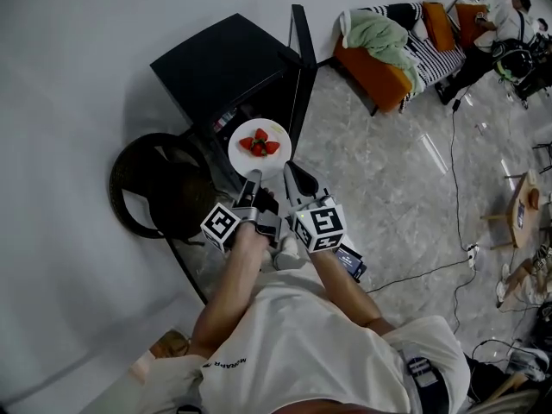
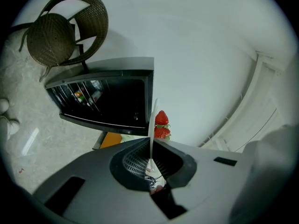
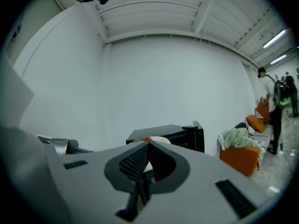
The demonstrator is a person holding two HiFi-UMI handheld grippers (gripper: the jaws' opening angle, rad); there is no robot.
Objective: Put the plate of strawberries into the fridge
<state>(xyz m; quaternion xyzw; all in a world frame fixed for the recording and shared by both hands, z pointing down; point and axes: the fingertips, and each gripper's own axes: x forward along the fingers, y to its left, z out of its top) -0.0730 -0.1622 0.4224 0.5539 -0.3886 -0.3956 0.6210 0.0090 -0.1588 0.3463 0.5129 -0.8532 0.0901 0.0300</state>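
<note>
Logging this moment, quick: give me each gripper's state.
Left gripper: shut on the plate rim, strawberries aboard.
Right gripper: jaws together, tip by the plate's near rim; no grip visible.

A fridge (image 1: 226, 69) stands against the wall (image 1: 78, 76), its door (image 1: 300, 80) swung open at its right side. A chair (image 1: 153, 188) sits left of it. Before the open front hangs a plate (image 1: 259, 158) with strawberries (image 1: 260, 143) on it; its near rim sits between the left gripper (image 1: 252, 179) jaws, and the right gripper (image 1: 291, 172) is just beside. A sofa (image 1: 379, 78) lies to the fridge's right, with a cloth (image 1: 375, 37) on it.
</note>
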